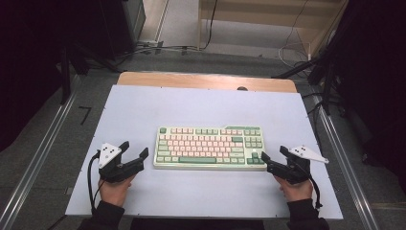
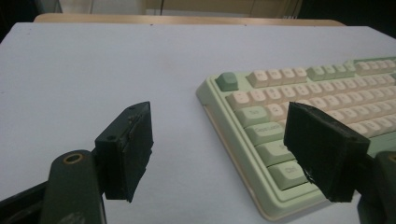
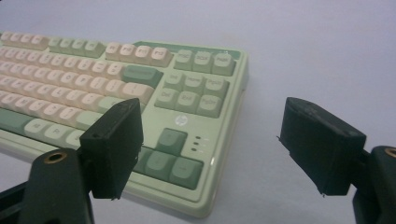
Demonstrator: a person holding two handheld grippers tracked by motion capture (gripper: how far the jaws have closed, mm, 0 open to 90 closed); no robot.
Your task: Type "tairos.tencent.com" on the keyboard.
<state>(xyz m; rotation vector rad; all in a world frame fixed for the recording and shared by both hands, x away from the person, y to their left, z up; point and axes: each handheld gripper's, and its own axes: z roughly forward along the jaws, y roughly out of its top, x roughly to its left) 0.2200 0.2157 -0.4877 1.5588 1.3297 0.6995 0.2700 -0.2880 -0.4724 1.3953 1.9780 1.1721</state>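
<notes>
A green-and-cream keyboard (image 1: 209,147) lies flat near the middle of a pale mat (image 1: 143,105) that covers the wooden table (image 1: 206,80), its long edge parallel to the person's side. The left gripper (image 1: 133,148) sits just off the keyboard's left end, held by the left hand (image 1: 115,190); its jaws stand apart with nothing between them. In the left gripper view (image 2: 219,149) one jaw hangs over bare mat and the other over the keyboard's near left corner — no contact is visible. The right gripper (image 1: 274,153), in the right hand (image 1: 297,189), sits at the keyboard's right end, jaws likewise spread and empty. In the right gripper view (image 3: 210,151) one jaw overlaps the keys beside the arrow cluster while the other stands beyond the keyboard's right edge — the corner lies between them, not clamped.
</notes>
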